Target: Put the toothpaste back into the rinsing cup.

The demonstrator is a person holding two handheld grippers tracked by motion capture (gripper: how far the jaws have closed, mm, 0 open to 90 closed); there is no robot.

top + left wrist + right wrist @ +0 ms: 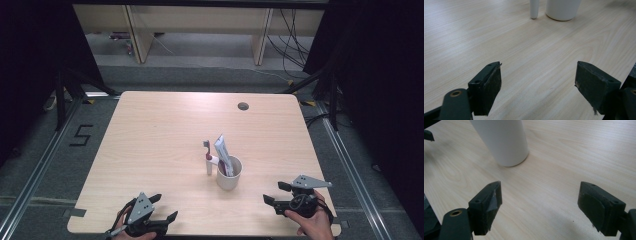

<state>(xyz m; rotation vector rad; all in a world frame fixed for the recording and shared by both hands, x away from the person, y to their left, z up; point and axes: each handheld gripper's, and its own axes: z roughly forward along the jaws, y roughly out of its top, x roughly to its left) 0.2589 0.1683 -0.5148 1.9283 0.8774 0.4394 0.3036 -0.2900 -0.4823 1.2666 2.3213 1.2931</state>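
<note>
white: one cup [229, 175], one toothbrush [208, 159], one tube [223, 152]; left tool [166, 207], right tool [274, 193] spread, empty

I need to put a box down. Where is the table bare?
Free: the far half between the cable hole and the cup, plus both side margins. Crowded: the centre, where a toothbrush stands by the cup, and the near edge, with the left gripper and right gripper.

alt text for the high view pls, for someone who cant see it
A white cup stands near the middle of a light wooden table, holding a toothpaste tube, with a toothbrush upright beside its left side. At the near edge a person holds an open left hand-held gripper and an open right hand-held gripper, both apart from the cup.
</note>
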